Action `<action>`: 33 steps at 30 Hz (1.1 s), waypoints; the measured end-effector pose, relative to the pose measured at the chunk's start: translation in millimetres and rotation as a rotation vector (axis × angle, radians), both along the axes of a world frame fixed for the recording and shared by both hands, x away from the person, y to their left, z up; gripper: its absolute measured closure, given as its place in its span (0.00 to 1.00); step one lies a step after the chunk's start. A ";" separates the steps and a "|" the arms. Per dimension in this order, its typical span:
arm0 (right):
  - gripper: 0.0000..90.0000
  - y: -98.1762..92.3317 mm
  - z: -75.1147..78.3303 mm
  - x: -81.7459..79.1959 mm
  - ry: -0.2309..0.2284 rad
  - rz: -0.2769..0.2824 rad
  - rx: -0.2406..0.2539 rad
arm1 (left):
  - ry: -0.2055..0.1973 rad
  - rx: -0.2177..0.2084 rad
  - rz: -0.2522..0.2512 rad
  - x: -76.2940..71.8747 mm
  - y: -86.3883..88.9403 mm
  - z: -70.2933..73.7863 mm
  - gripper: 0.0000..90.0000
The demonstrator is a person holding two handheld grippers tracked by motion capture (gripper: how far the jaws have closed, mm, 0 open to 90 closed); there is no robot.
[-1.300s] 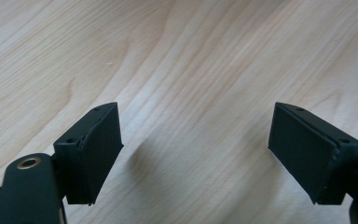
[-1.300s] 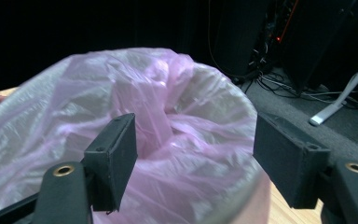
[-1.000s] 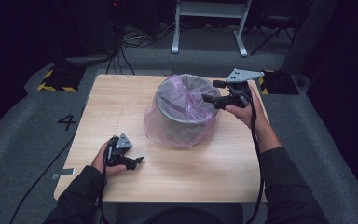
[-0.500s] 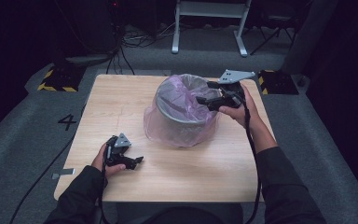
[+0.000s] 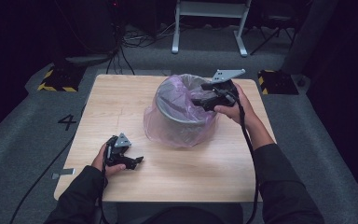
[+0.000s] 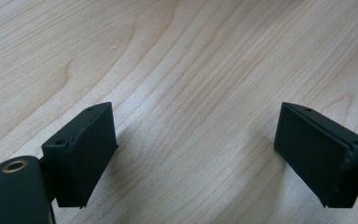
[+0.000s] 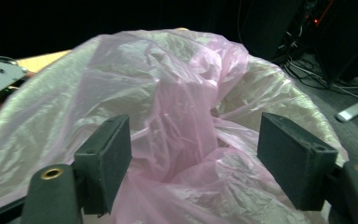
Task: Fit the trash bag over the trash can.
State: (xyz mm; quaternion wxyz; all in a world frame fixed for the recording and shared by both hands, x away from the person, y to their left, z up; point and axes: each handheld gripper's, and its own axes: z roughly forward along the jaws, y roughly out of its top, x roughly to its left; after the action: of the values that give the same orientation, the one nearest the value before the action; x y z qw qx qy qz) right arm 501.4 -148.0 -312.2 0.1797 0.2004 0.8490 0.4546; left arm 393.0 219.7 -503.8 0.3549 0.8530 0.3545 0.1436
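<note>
Gaping right claw [image 7: 193,163] over pink bag [image 7: 177,93], left claw [image 6: 196,154] spread, empty

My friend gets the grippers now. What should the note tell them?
Left gripper: open, low over the bare table, holding nothing.
Right gripper: open, at the bin's right rim, aimed at the pink bag.
Done: the bag lines the bin and drapes over the outside.
Left: probably tidying the crumpled bag inside; nothing is gripped yet.
</note>
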 end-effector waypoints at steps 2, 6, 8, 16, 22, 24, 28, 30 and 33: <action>0.30 1.6 0.4 2.3 0.002 -0.004 -0.019 | 0.002 -0.003 0.001 -0.1 -0.2 -0.1 0.14; 0.30 6.2 2.5 5.1 0.004 -0.010 -0.040 | 0.001 -0.002 0.001 -0.1 -0.1 -0.1 0.14; 0.30 10.2 3.8 6.0 0.002 -0.001 -0.053 | 0.000 0.000 0.000 0.0 0.0 0.0 0.14; 0.30 24.9 3.5 9.2 0.012 0.000 -0.130 | 0.002 -0.003 0.001 -0.2 -0.2 -0.1 0.14; 0.30 32.0 -0.6 14.2 0.047 -0.009 -0.228 | 0.003 -0.004 0.001 -0.2 -0.2 -0.2 0.14; 0.31 33.7 -2.4 16.4 0.055 -0.009 -0.267 | 0.003 -0.004 0.001 -0.2 -0.2 -0.2 0.14; 0.31 37.0 -5.5 19.6 0.076 -0.007 -0.332 | 0.003 -0.004 0.002 -0.2 -0.2 -0.2 0.14; 0.31 38.8 -6.4 20.8 0.080 0.003 -0.357 | 0.002 -0.004 0.001 -0.2 -0.2 -0.2 0.14; 0.31 41.3 -8.2 22.9 0.100 0.009 -0.388 | 0.001 -0.002 0.000 -0.1 -0.1 -0.1 0.14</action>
State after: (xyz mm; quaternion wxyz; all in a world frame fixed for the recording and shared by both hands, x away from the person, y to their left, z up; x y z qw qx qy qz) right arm 524.3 -106.7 -320.4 0.1705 0.1803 0.9295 0.2728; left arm 392.9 219.5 -503.8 0.3555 0.8527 0.3551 0.1430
